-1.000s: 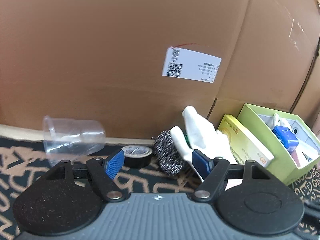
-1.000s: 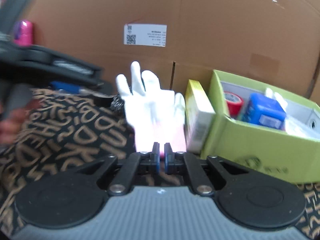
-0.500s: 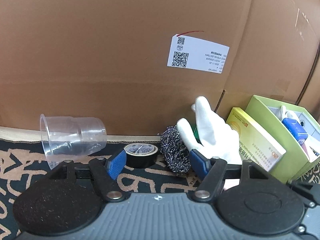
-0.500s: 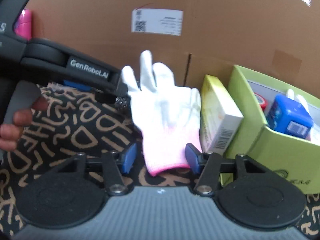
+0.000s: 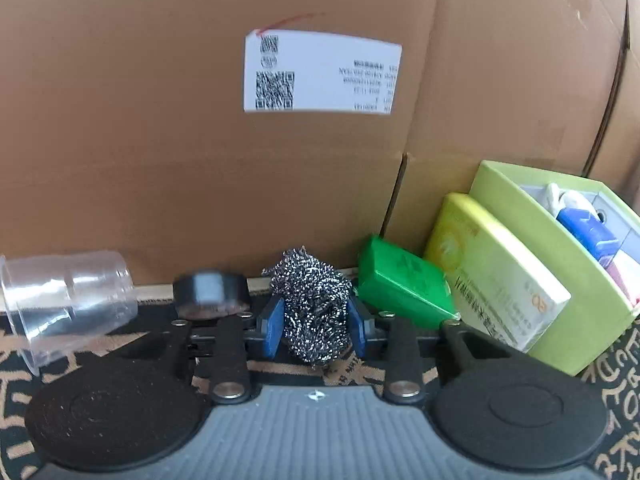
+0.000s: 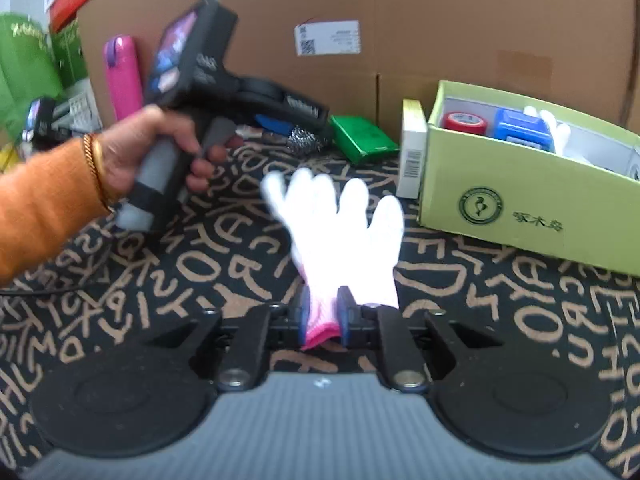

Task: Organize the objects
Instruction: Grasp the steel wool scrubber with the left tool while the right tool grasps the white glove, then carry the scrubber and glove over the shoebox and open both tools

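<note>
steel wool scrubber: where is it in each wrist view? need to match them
Left wrist: steel wool scrubber low centre, between the left gripper pads.
Right wrist: small, upper middle, beside the left gripper's tip.
Shared landmark: green packet just right of it.

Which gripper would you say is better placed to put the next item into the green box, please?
Probably the right gripper: the white glove hangs between its opening jaws, and the green box sits just ahead to its right. The left gripper is only closing around the steel scourer, still down on the mat.
</note>
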The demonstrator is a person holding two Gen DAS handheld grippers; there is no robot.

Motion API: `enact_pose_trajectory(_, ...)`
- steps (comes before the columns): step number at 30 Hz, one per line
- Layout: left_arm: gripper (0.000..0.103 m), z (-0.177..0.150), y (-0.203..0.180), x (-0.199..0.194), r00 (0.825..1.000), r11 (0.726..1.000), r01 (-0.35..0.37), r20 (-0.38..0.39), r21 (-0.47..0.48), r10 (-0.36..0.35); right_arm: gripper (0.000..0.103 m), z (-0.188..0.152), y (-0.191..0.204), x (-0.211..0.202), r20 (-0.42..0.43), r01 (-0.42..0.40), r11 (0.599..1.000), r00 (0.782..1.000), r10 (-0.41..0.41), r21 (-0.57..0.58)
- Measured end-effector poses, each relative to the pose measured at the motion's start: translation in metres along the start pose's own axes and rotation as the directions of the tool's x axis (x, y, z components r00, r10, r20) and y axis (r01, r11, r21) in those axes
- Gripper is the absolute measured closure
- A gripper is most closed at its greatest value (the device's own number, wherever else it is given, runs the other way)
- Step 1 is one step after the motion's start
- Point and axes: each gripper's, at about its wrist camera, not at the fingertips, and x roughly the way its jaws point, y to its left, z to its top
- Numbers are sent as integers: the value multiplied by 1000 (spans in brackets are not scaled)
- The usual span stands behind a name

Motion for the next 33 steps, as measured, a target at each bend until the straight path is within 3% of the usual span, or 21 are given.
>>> enact_pose_trajectory(2, 78, -3, 0, -7, 1000, 1000, 0, -1, -8, 0, 60, 4, 1, -3, 29, 28, 1000, 999, -28, 1)
enact_pose_trajectory(4, 80, -6, 3, -23, 999, 999, 36, -11, -16, -36, 52, 9, 0, -1, 49, 39, 999, 998, -39, -3)
enact_pose_trajectory(9, 79, -37, 8, -76, 990, 992, 123, -76, 24, -121, 42, 12, 0, 11, 58, 26, 999, 998, -23, -46)
enact_pose_trajectory(10, 77, -44, 11, -86, 991, 993, 115, -76, 31, -112, 38, 12, -1, 15, 55, 26, 998, 998, -23, -54)
enact_pose_trajectory(12, 62, -55, 11, -100, 996, 997, 70, -57, 31, -68, 37, 14, -5, 24, 37, 32, 998, 999, -30, -55)
enact_pose_trajectory(14, 39, -54, 8, -99, 999, 999, 39, -36, 27, -38, 35, 15, -7, 33, 27, 20, 998, 999, -19, -53)
enact_pose_trajectory(19, 38, -48, 2, -82, 999, 999, 6, -45, 38, -4, 35, 16, -8, 51, -9, 12, 997, 1000, -13, -74)
enact_pose_trajectory(21, 41, -47, 4, -75, 999, 1000, -5, -53, 30, 7, 45, 12, -7, 49, -15, -8, 997, 1000, 7, -75)
enact_pose_trajectory(22, 59, -48, 6, -73, 998, 1000, -2, -67, 15, 3, 53, 10, -6, 47, -11, -6, 997, 1000, 5, -83)
enact_pose_trajectory(23, 60, -49, 9, -70, 996, 1000, 3, -89, -11, -4, 58, 7, -4, 44, -11, -7, 995, 1000, 6, -102)
enact_pose_trajectory(24, 61, -51, 11, -70, 996, 999, 7, -89, -36, -10, 68, 6, -2, 41, -10, -11, 993, 1000, 10, -119)
enact_pose_trajectory(25, 62, -52, 12, -73, 997, 999, 4, -81, -44, -8, 85, 4, -1, 38, -10, -19, 992, 1000, 18, -123)
enact_pose_trajectory(26, 63, -53, 10, -76, 997, 999, 1, -81, -42, -4, 94, 3, 0, 35, -11, -28, 992, 1000, 27, -122)
enact_pose_trajectory(33, 64, -42, -21, -117, 996, 997, 68, -51, -40, -70, 95, 1, -16, -14, 85, -54, 998, 995, 58, -40)
